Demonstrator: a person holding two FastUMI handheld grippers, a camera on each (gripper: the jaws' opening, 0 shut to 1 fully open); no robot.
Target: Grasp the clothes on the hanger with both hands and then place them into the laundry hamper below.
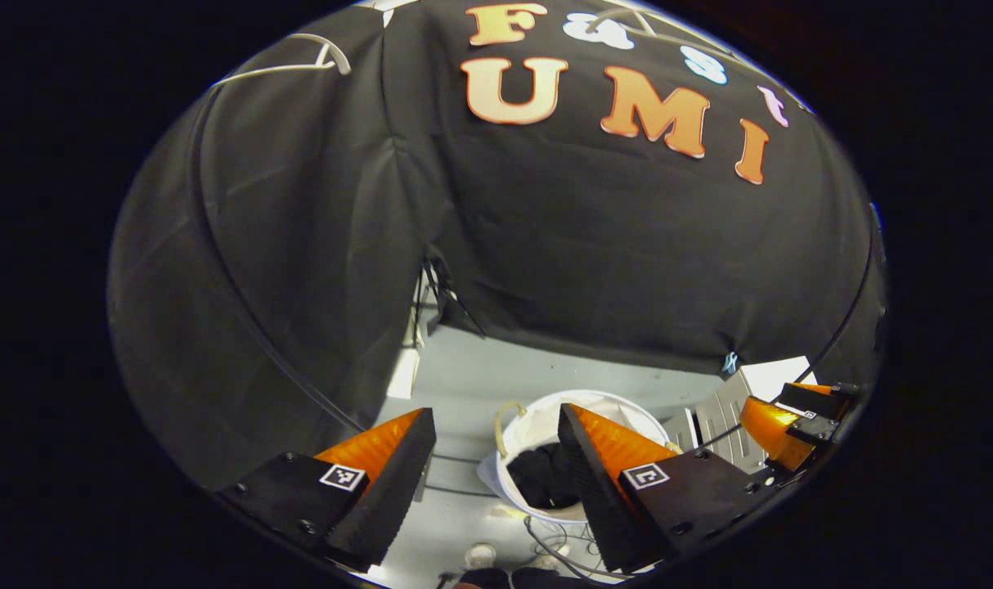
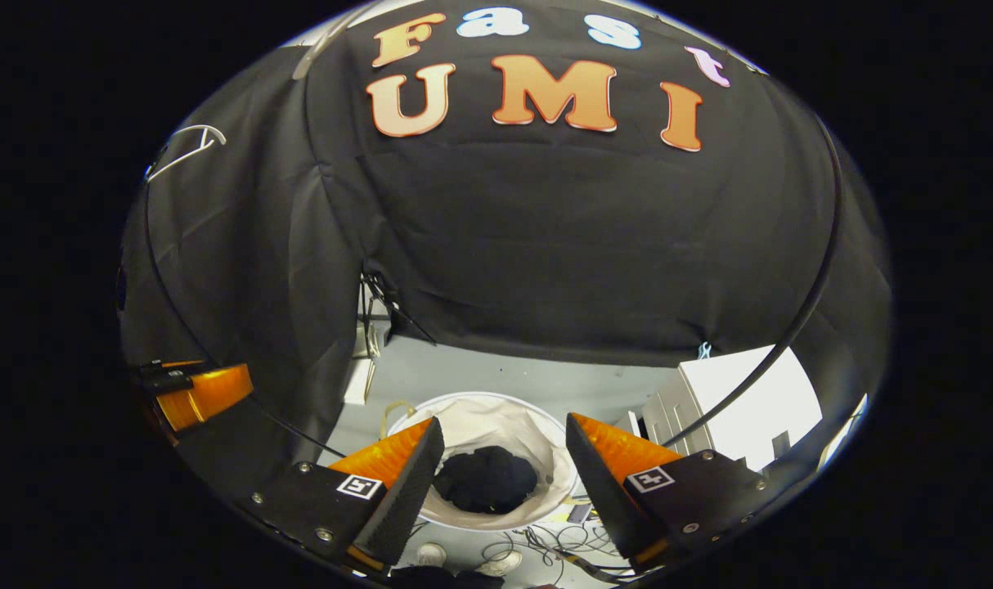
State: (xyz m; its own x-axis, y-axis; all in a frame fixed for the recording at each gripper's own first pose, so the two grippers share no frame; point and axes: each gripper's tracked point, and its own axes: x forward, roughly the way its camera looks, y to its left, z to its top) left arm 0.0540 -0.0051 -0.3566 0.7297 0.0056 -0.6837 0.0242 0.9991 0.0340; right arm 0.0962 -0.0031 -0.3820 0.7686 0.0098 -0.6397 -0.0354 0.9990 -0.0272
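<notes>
So both grippers are spread wide with nothing between the fingers. In the left gripper view the left gripper (image 1: 494, 458) hangs over the floor, its jaws well apart, and the gap between them frames the left part of the white laundry hamper (image 1: 513, 433) down below. Same deal in the right gripper view: the right gripper (image 2: 505, 466) is released, empty, and looks almost straight down into the hamper.

The clothes (image 2: 486, 479) are already in there, a dark crumpled bundle lying at the bottom against the pale lining. From the left gripper view you catch the same dark heap behind the right-hand finger, tucked inside the hamper's rim.

Further out, each view picks up the other gripper off at the edge. The hamper stands on a light grey floor (image 1: 496, 384), with a tangle of thin cables (image 2: 545, 544) just in front of it. A bare white hanger (image 2: 187, 147) sits high up on the left against the black cloth wall (image 2: 545, 245), and a white cabinet (image 2: 742, 409) stands off to the right.
</notes>
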